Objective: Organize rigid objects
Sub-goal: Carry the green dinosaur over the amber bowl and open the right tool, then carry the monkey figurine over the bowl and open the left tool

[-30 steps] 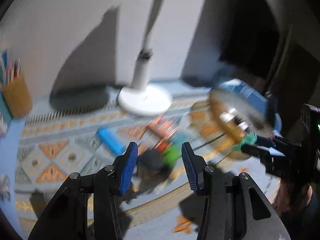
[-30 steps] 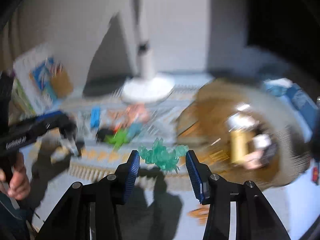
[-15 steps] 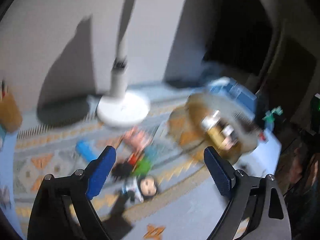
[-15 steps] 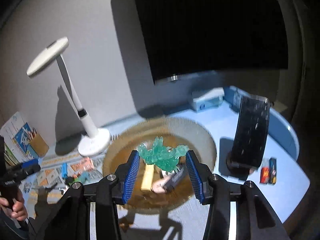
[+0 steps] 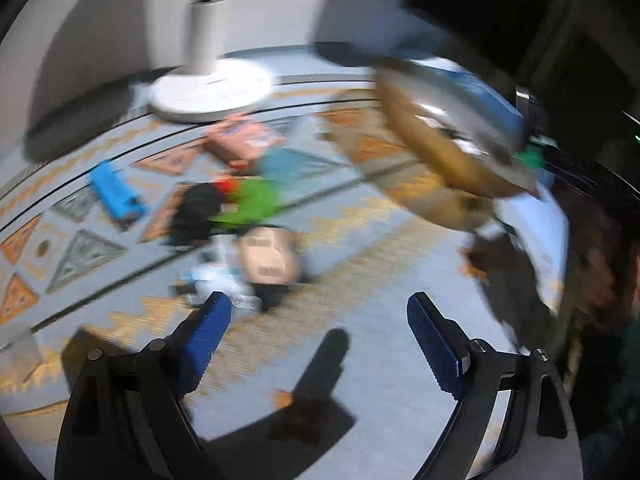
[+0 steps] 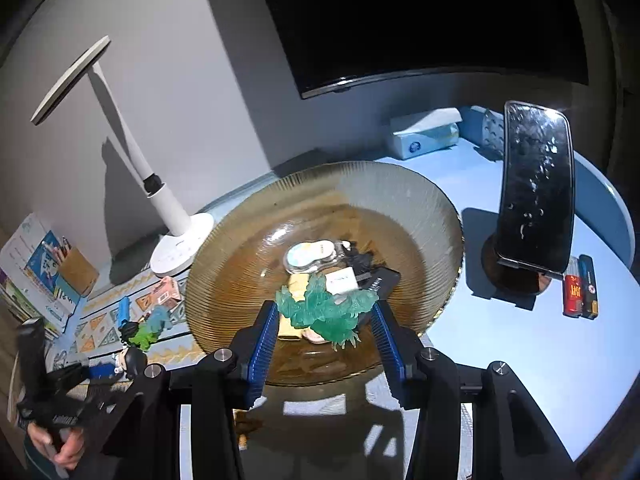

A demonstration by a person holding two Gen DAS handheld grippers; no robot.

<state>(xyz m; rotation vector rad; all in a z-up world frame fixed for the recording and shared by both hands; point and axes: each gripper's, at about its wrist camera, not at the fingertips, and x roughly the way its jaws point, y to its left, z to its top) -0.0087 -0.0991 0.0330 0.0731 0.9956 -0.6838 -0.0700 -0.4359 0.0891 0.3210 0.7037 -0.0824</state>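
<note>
My right gripper (image 6: pixel 325 326) is shut on a translucent green figurine (image 6: pixel 326 309) and holds it over an amber glass bowl (image 6: pixel 420 208) that holds several small items. My left gripper (image 5: pixel 318 334) is open and empty, low over a patterned mat (image 5: pixel 360 240). Just ahead of its left finger lies a small doll with a big head (image 5: pixel 268 258). Beyond it lie a green toy (image 5: pixel 256 200), a blue lighter (image 5: pixel 116 194) and a pink box (image 5: pixel 242 140). The bowl (image 5: pixel 436 148) shows blurred at the right of the left wrist view.
A white desk lamp (image 6: pixel 176 240) stands behind the mat by the wall. A phone on a stand (image 6: pixel 536 196), lighters (image 6: pixel 580 292) and a tissue box (image 6: pixel 424 132) sit right of the bowl. A pencil cup (image 6: pixel 78 270) and books stand at the far left.
My left gripper opened wide and dropped toward the mat, closer to the doll. My right gripper carried the green figurine from above the mat to over the bowl.
</note>
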